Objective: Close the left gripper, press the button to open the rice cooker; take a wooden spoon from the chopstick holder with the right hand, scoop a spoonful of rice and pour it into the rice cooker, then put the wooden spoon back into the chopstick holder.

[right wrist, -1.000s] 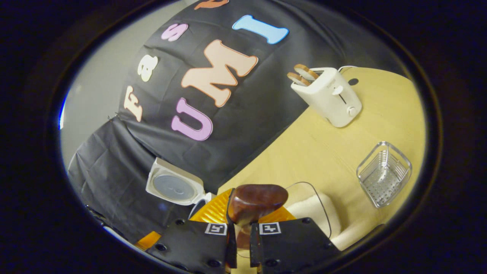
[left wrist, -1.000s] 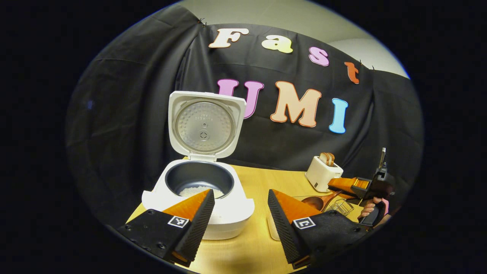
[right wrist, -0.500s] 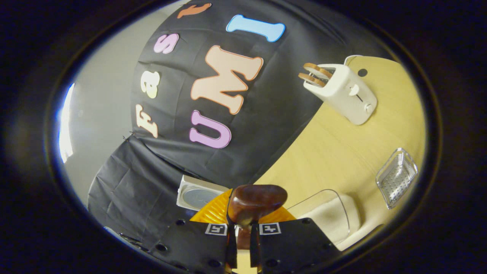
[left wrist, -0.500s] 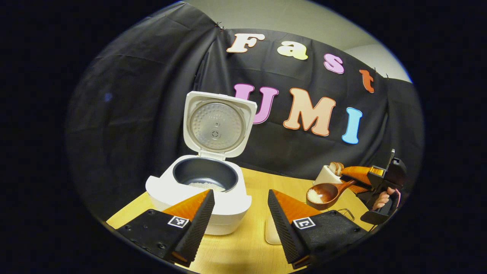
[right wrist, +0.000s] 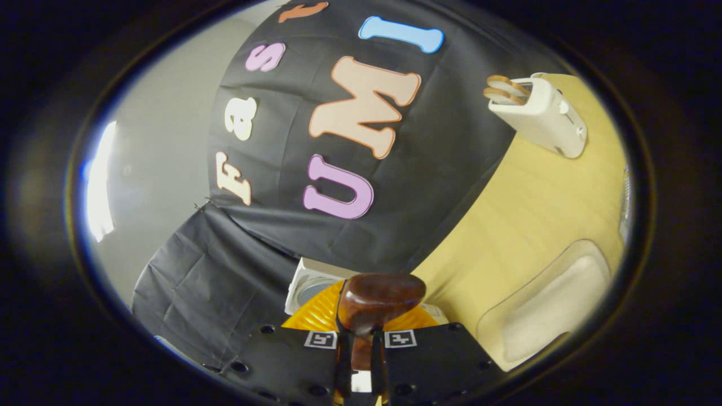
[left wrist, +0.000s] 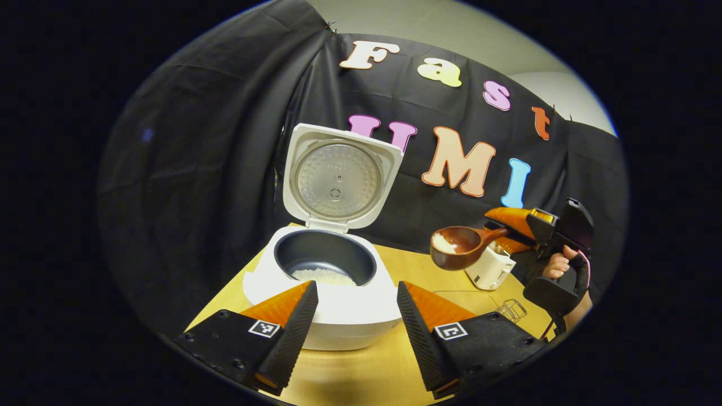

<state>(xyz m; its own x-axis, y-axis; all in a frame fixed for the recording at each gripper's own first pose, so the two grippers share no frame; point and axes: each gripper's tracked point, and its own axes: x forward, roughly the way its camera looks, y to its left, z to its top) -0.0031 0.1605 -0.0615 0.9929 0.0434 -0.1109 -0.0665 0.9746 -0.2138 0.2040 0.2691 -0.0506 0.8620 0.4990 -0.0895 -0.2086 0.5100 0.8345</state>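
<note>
Up in the air, my right gripper [right wrist: 361, 361] squeezes the wooden spoon [left wrist: 459, 247] (rice inside), right of the open rice cooker [left wrist: 327, 265]; my left gripper [left wrist: 357, 316] gapes empty.

The white rice cooker [left wrist: 327, 282] has a dark grey inner pot holding white rice, and a silvery dimpled plate inside its raised lid. The reddish-brown wooden spoon [left wrist: 459, 248] carries white rice. The cream toaster [right wrist: 541, 115] holds 2 tan bread slices on the pale yellow wooden table [right wrist: 507, 214].
</note>
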